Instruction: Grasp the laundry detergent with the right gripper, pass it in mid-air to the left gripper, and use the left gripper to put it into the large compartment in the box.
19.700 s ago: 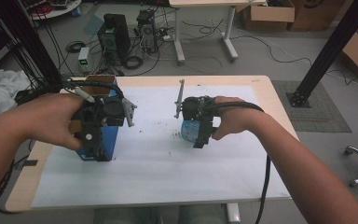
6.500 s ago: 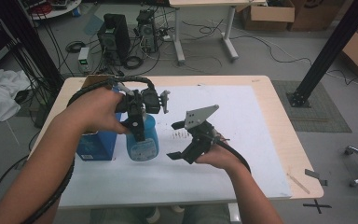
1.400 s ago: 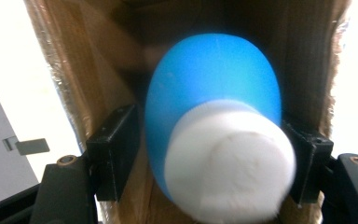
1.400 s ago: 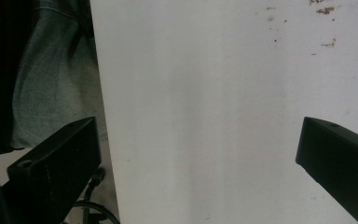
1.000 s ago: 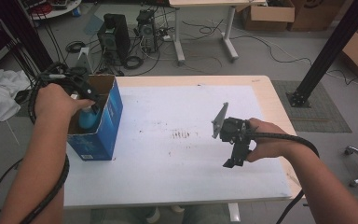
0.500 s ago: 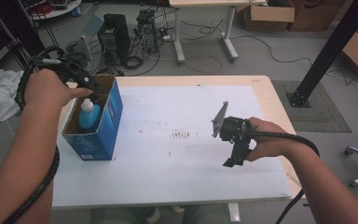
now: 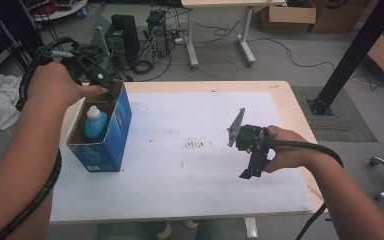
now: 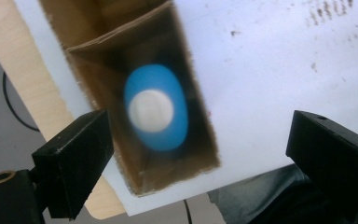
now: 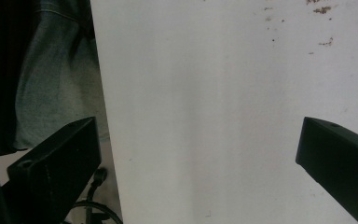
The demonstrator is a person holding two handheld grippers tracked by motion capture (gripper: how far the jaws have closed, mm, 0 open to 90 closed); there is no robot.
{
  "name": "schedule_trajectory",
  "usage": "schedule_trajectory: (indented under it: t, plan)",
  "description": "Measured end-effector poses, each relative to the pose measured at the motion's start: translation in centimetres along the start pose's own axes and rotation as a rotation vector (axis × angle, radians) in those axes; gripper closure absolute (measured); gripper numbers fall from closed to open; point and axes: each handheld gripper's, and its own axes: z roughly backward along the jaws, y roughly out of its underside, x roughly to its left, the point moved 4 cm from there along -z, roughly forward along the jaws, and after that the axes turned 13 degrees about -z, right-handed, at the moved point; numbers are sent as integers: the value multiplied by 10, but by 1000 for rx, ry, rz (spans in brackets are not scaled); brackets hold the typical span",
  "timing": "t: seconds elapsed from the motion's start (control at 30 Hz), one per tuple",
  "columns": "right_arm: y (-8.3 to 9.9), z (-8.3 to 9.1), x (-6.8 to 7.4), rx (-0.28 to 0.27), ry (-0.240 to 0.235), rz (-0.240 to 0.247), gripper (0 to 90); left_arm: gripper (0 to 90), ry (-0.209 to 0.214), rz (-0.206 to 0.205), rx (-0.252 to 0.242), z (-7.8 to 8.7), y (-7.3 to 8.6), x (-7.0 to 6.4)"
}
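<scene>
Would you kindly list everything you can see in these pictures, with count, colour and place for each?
box: one, blue outside and brown inside, open-topped, standing on the table's left part.
bottle: one, blue with a white cap, upright inside the box.
table: one, light wood with a white sheet over it, faintly marked with brown specks near the middle.
computer towers: two, dark, on the floor beyond the table among cables.
cardboard cartons: several, brown, on the floor at the far right.
left gripper: one, black, jaws apart above the box opening.
right gripper: one, black, jaws apart over the sheet at the table's right, holding nothing.
</scene>
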Motion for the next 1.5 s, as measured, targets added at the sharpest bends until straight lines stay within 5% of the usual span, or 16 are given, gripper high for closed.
schedule_trajectory:
  t: [0.33, 0.57, 0.77, 0.87, 1.03, 1.2, 1.5]
  plan:
    - [0, 1, -1, 8, -3, -6, 0, 20, 53, -126, 12, 3, -15, -26]
    - [1, 3, -1, 16, -1, -11, 0, 1, 96, -280, 32, 0, -24, -53]
    - [1, 7, -2, 25, -2, -23, 0, 1, 95, -469, 86, -9, -27, -81]
    - [1, 8, -3, 31, 0, -26, 0, 1, 133, -609, 113, -16, -28, -101]
    - [0, 8, -7, 51, -2, -25, 0, 1, 167, -758, 163, -29, -26, -123]
    - [-3, 8, -11, 56, -1, -18, 0, 1, 185, -954, 178, -39, -19, -140]
    - [-3, 12, -13, 51, 5, -21, 0, 1, 186, -987, 170, -39, -18, -149]
